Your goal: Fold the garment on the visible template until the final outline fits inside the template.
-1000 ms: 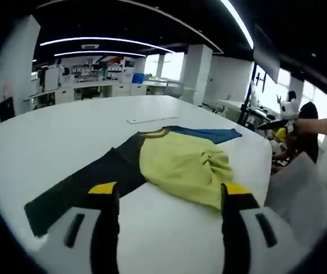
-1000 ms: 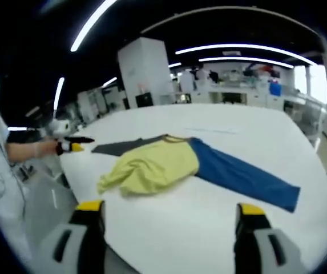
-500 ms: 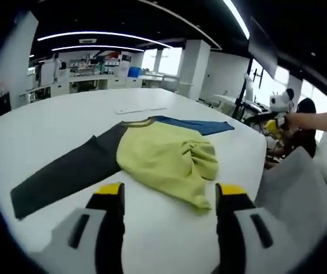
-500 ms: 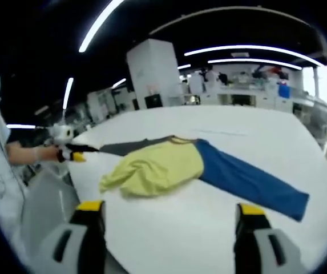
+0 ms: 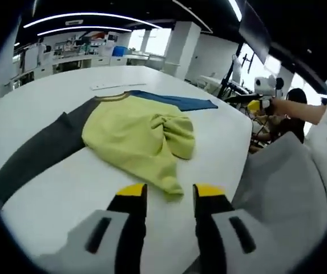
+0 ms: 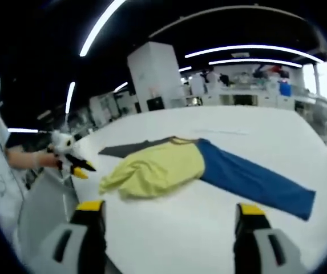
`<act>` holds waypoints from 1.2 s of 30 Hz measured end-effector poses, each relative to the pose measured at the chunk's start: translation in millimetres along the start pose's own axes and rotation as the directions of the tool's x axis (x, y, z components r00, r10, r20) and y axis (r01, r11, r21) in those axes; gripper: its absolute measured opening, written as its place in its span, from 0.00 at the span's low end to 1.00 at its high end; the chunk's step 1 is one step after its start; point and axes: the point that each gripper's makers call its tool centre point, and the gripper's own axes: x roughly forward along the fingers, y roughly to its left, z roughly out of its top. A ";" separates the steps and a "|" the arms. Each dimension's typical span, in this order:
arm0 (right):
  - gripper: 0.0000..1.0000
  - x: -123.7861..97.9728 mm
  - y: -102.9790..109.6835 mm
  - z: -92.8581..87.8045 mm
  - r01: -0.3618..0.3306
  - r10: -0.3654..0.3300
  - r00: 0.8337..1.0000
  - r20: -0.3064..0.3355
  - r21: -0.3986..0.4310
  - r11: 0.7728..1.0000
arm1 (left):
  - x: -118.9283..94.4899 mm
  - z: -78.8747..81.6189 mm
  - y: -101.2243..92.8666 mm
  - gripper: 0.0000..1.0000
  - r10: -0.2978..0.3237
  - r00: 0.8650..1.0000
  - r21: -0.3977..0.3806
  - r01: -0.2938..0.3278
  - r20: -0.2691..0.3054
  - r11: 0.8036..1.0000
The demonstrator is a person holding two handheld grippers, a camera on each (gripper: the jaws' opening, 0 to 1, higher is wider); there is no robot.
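The garment lies crumpled on the white table, with a yellow body, a dark grey sleeve and a blue sleeve. My left gripper is open, its yellow-tipped jaws narrowed on either side of the near corner of the yellow hem. My right gripper stands wide open above the table's near edge, short of the yellow body and blue sleeve. In the left gripper view the right gripper hangs off the table's right side. In the right gripper view the left gripper is near the hem.
A thin white strip lies on the table beyond the collar. The table edge runs close on the right, with a grey seat or cloth below it. A white pillar and lab benches stand far behind.
My left gripper has moved forward to the yellow hem corner and its jaws have narrowed around it. The right gripper has stayed wide open and almost still.
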 end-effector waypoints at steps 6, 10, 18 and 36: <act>0.94 -4.5 -4.3 -6.8 0.007 -0.007 1.000 -0.002 0.014 1.000 | 18.1 -7.0 0.0 0.27 -0.012 0.999 -0.035 0.010 -0.040 0.999; 0.94 -8.9 -7.0 -11.1 0.018 -0.018 1.000 -0.003 0.025 1.000 | 24.1 -9.1 5.8 0.24 0.000 0.999 -0.052 -0.002 -0.047 0.999; 0.94 -9.9 -7.9 -16.9 0.030 -0.030 1.000 -0.005 0.044 0.999 | 27.2 -13.8 14.4 0.16 0.018 0.999 -0.110 -0.023 -0.050 0.994; 0.94 -5.3 -6.9 -18.5 0.029 -0.028 1.000 -0.012 0.057 0.998 | 14.5 59.8 33.9 0.00 0.071 0.992 -0.104 -0.059 0.109 0.993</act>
